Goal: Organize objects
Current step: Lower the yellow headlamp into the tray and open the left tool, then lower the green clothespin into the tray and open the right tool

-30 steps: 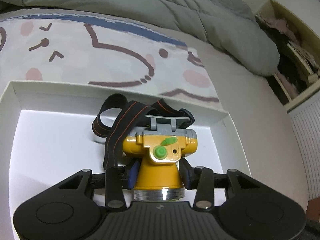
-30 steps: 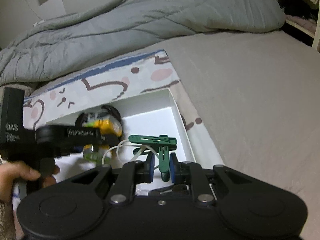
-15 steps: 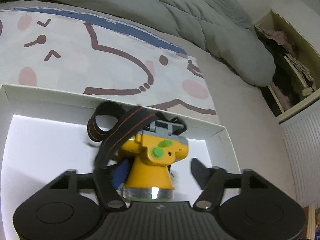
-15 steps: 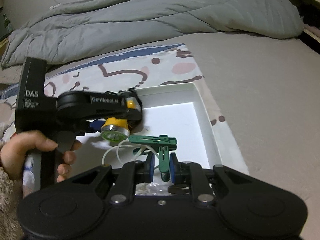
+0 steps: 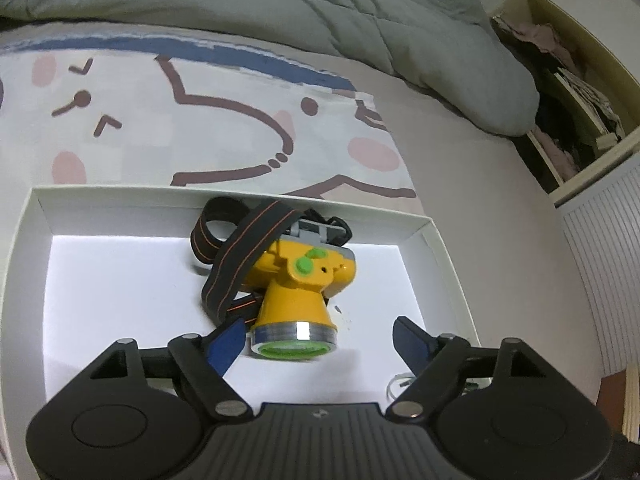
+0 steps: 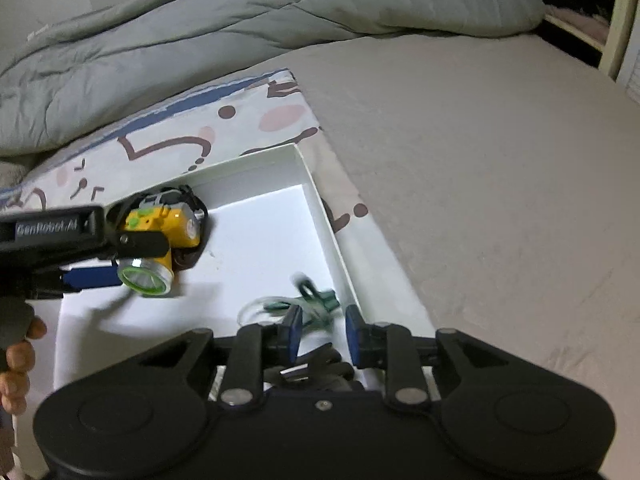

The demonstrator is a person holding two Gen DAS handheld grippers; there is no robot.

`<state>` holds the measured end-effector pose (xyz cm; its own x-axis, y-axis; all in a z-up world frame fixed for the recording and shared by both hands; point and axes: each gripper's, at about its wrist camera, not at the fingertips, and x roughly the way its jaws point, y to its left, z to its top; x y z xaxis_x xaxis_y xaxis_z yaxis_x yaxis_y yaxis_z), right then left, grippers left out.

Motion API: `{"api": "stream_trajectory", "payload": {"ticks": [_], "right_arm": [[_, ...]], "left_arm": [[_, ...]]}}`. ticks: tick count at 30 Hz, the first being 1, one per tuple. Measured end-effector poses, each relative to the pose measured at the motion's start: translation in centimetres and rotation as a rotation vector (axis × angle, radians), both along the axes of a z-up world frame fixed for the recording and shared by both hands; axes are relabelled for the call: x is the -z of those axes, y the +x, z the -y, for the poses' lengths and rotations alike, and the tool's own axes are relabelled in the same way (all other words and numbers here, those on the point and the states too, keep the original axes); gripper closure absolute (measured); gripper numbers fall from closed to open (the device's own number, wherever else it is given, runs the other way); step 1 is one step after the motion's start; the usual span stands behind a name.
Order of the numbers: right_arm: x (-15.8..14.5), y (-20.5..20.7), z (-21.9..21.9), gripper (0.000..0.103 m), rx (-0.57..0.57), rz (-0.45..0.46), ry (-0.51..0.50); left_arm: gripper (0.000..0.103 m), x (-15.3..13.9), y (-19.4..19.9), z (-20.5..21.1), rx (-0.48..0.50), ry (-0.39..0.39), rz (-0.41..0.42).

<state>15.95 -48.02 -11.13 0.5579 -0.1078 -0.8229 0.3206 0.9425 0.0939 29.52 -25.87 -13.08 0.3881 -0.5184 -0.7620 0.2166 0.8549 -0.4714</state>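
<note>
Your left gripper [image 5: 318, 338] has let go of the yellow headlamp [image 5: 302, 284]: a second ago its blue pads clamped the lamp's neck, and now the jaws have just been opening and stand wide, one pad to the lower left of the lens and the other well off to the lower right, neither touching it. You can see the headlamp lying on the floor of the white box [image 5: 120, 280], at the middle of the left wrist frame, its green-rimmed lens towards the camera and its black strap [image 5: 240, 256] bunched against the far wall. In the right wrist view the headlamp [image 6: 168, 236] sits at the left of the box [image 6: 320, 216], partly behind your left gripper [image 6: 96, 264], with your hand [image 6: 16, 356] at the lower left edge.

Your right gripper [image 6: 320, 334] has released the green clip [image 6: 316, 296], which it pinched between its pads a second ago. Its jaws have just been opening and stand a little way apart with nothing pressed between them. The clip now lies blurred on the box floor just above the pads, near the right wall, with a loop of pale cord [image 6: 260, 308] beside it. Something dark shows below the pads, low in the frame; you cannot tell what it is.

Behind the box lie the patterned sheet [image 5: 200, 120] and a grey quilt [image 6: 240, 20].
</note>
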Motion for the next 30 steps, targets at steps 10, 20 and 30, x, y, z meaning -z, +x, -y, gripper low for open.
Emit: {"api": "stream_trajectory", "payload": {"ticks": [10, 20, 30], "right_arm": [[-1.1, -0.7, 0.3, 0.078, 0.028, 0.024, 0.009], [-4.1, -2.8, -0.1, 0.078, 0.014, 0.114, 0.028], [-6.9, -5.6, -2.6, 0.076, -0.035, 0.167, -0.004]], "left_arm": [[0.022, -1.9, -2.0, 0.5, 0.046, 0.063, 0.039], [0.022, -5.8, -5.1, -0.2, 0.072, 0.117, 0.125], [0.022, -9.3, -9.2, -1.7, 0.084, 0.189, 0.221]]}}
